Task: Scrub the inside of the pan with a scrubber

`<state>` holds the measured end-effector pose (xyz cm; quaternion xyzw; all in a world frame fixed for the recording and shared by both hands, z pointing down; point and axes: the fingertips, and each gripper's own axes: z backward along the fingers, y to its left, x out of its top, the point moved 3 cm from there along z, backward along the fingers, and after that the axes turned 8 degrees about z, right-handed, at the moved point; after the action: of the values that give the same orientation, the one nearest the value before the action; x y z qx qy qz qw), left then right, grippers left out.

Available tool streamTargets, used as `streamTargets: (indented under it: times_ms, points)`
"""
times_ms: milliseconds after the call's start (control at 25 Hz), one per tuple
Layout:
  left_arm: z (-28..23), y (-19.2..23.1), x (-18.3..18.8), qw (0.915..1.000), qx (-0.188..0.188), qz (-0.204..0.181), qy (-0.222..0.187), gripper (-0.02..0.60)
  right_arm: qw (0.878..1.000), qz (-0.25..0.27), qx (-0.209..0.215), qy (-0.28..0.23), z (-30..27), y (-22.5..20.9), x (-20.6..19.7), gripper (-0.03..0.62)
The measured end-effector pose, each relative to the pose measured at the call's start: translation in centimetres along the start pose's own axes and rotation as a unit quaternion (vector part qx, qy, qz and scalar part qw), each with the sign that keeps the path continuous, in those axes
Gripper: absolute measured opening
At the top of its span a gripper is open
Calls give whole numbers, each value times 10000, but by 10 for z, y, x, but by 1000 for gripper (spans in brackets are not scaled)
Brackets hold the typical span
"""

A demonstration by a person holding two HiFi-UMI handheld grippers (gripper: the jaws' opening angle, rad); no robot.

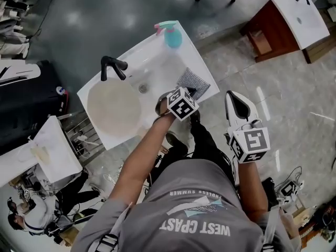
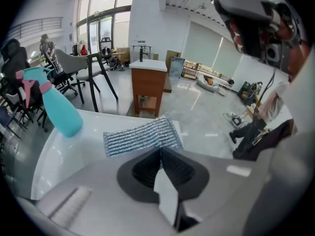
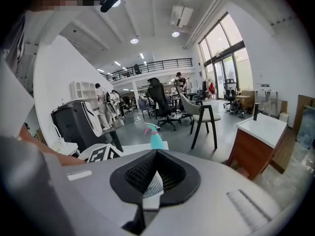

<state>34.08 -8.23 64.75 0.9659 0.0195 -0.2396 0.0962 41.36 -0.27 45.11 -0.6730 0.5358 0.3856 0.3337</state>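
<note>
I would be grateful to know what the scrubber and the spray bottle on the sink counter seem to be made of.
Scrubber: looks like a woven synthetic or metallic-thread mesh, silvery grey, with glinting ribbed rows. Which fibre it is cannot be told.
Spray bottle: probably plastic, judging by the smooth, opaque teal body and the pink trigger head.

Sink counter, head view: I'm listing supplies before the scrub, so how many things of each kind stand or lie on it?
Teal spray bottle: 1
Grey scrubber: 1
Black faucet: 1
Total: 3
</note>
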Motion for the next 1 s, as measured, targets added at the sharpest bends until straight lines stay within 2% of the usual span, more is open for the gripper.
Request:
streamTargets:
  times_ms: [360, 560, 800, 880, 1000]
  points:
    - [-42, -8, 13, 9991, -255, -202, 266, 15, 9998, -152, 23, 160, -17, -14, -15, 2]
    - [-49, -10, 16, 9987, -371, -296, 187, 18, 9997, -133, 61, 182, -27, -15, -13, 2]
    - [-39, -13, 22, 9982, -395, -418, -183, 52, 9997, -41, 175, 139, -34, -4, -7, 2]
    - [-25, -15, 25, 9976, -469, -365, -366, 94, 9997, 3, 216, 111, -34, 3, -3, 2]
    - [7, -17, 30, 9960, -490, -315, -677, 104, 9995, 89, 293, 53, -34, 16, 8, 2]
